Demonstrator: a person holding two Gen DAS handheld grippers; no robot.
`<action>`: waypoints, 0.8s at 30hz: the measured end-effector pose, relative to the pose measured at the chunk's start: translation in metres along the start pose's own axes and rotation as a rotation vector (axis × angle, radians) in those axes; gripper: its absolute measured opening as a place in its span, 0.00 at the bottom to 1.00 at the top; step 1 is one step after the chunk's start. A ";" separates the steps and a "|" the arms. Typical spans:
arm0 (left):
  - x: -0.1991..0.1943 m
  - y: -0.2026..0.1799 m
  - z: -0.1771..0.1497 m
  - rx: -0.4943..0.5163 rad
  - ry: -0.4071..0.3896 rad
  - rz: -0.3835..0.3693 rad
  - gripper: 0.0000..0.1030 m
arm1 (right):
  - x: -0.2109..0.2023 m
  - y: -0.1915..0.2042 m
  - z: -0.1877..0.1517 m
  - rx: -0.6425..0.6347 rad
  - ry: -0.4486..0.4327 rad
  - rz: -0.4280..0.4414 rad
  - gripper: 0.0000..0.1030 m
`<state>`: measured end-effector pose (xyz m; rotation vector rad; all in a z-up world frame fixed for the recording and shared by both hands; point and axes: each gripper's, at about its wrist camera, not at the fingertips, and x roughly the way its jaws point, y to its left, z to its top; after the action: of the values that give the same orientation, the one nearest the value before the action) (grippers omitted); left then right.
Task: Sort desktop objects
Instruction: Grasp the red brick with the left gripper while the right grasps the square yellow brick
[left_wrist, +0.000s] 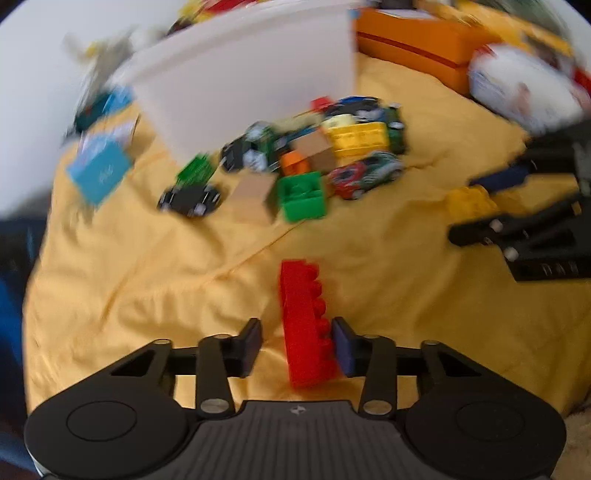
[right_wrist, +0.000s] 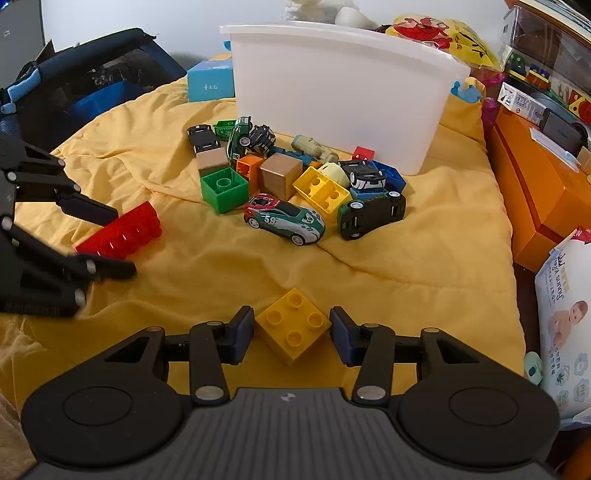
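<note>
A long red brick (left_wrist: 304, 321) lies on the yellow cloth (left_wrist: 147, 280) between the fingers of my open left gripper (left_wrist: 297, 347), touching the right pad only. In the right wrist view the same red brick (right_wrist: 122, 230) sits between the left gripper's fingers (right_wrist: 88, 210). My right gripper (right_wrist: 291, 339) is open around a yellow square brick (right_wrist: 293, 326), with small gaps on both sides. A pile of toy cars and blocks (right_wrist: 295, 184) lies in front of a white bin (right_wrist: 340, 92). The left wrist view is blurred.
A blue box (right_wrist: 210, 83) stands left of the bin. A dark blue bag (right_wrist: 92, 77) is at the far left. An orange box (right_wrist: 535, 184) and a wipes pack (right_wrist: 565, 314) line the right edge.
</note>
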<state>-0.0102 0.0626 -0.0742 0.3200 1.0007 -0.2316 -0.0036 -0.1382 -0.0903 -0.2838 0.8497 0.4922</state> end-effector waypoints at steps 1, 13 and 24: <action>0.001 0.008 -0.001 -0.043 0.001 -0.022 0.30 | 0.000 0.000 0.000 -0.001 0.000 -0.001 0.48; 0.025 0.018 0.002 -0.459 0.031 -0.544 0.27 | 0.000 0.000 0.001 0.010 -0.001 -0.020 0.48; -0.016 -0.005 0.018 -0.192 -0.088 -0.137 0.68 | -0.004 -0.001 0.000 0.014 -0.012 -0.019 0.49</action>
<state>-0.0064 0.0524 -0.0520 0.0659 0.9504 -0.2689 -0.0053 -0.1397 -0.0873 -0.2757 0.8373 0.4700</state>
